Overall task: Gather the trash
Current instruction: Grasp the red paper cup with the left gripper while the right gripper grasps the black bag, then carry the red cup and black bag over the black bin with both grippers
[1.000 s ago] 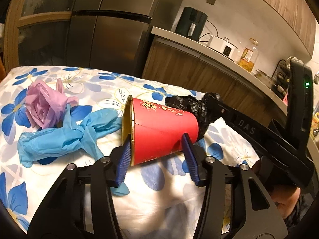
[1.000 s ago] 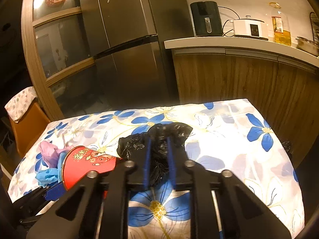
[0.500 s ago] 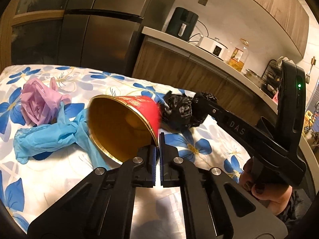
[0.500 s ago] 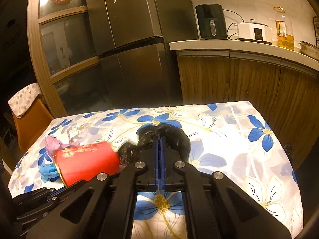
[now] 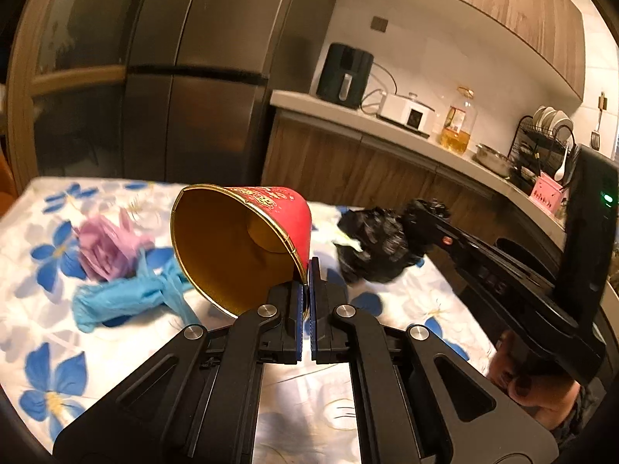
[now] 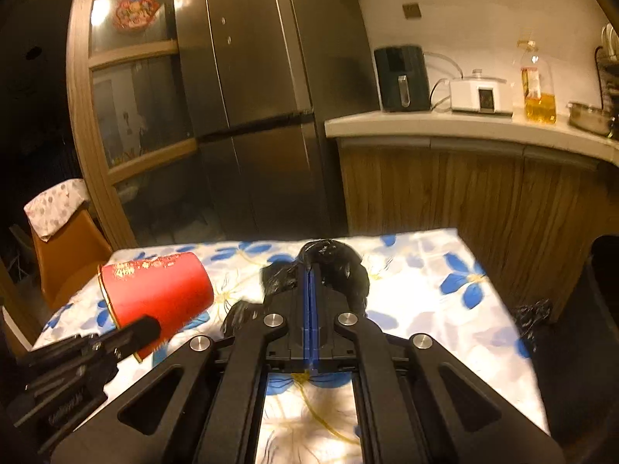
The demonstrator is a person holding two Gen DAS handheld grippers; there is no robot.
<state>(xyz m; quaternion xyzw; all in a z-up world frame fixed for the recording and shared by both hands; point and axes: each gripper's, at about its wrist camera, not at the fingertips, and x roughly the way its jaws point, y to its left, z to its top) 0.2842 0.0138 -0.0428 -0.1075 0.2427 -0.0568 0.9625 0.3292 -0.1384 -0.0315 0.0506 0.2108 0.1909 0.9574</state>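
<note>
Left tool pinching red cup rim, right tool clamped on black bag; both raised off counter since grasping.

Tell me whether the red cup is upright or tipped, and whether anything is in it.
Tipped and empty. The red cup lies sideways with its mouth facing the left wrist camera, its gold inside bare, its rim pinched in the left gripper.

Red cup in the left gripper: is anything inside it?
The left wrist view looks into the red cup, pinched at its rim by the left gripper. The gold lining and most of the bottom look empty. The lowest inner wall, behind the near rim, is hidden.
</note>
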